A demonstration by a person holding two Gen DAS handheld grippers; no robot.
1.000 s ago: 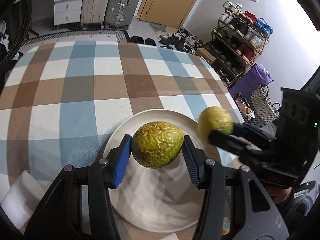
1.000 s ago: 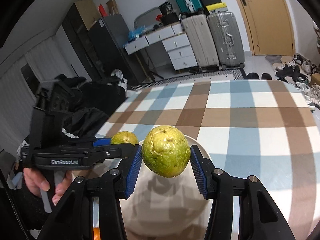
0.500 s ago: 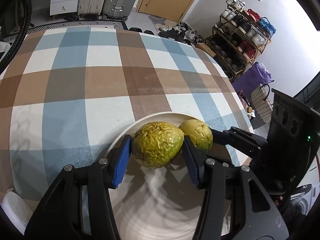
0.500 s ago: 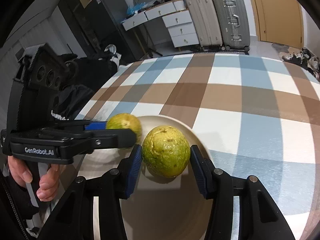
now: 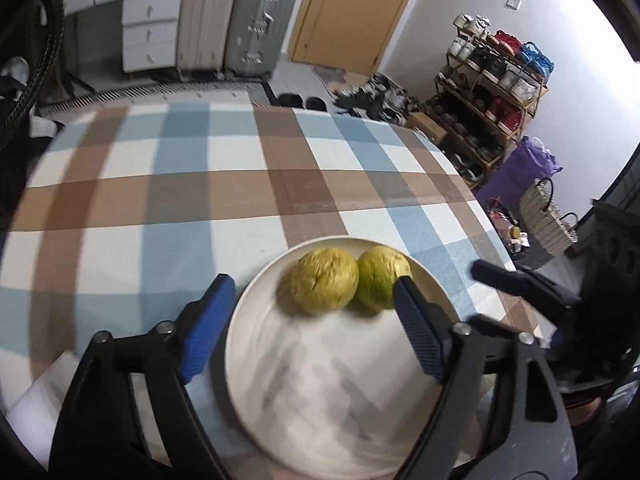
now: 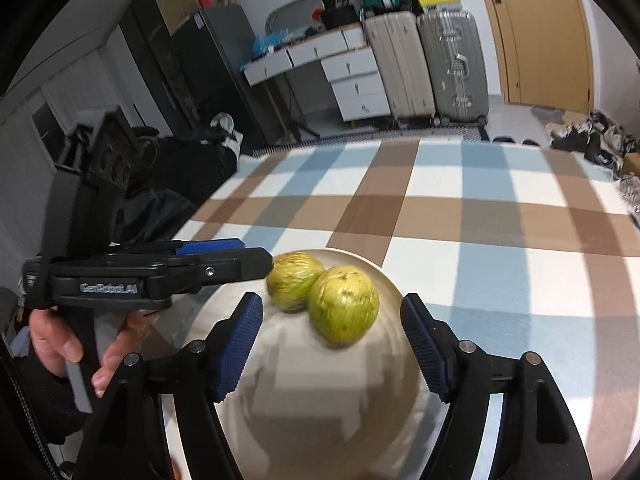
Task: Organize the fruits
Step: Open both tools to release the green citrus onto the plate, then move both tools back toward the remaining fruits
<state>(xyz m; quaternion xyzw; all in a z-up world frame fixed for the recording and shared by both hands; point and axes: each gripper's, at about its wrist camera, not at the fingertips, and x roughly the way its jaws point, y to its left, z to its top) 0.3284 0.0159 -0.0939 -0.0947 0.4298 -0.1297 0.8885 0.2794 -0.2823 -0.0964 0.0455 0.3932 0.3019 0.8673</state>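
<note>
Nearest the left wrist camera, the left gripper (image 5: 310, 330) is seen spread wide, its blue pads held apart over a white plate (image 5: 320, 420) with nothing pinched between them. In the right wrist view, the right gripper (image 6: 332, 344) is likewise spread wide and holds nothing. The plate (image 6: 304, 420) is set on a bench covered by a blue, brown and white checked cloth (image 5: 180, 200). Two yellow-green fruits are contained in the plate, toward its far rim: a wrinkled fruit (image 5: 324, 287) and a smoother fruit (image 5: 382, 282), which are seen side by side and touching. Beyond the bench, two suitcases (image 5: 240, 20) are stood beside a wooden door (image 5: 344, 12).
</note>
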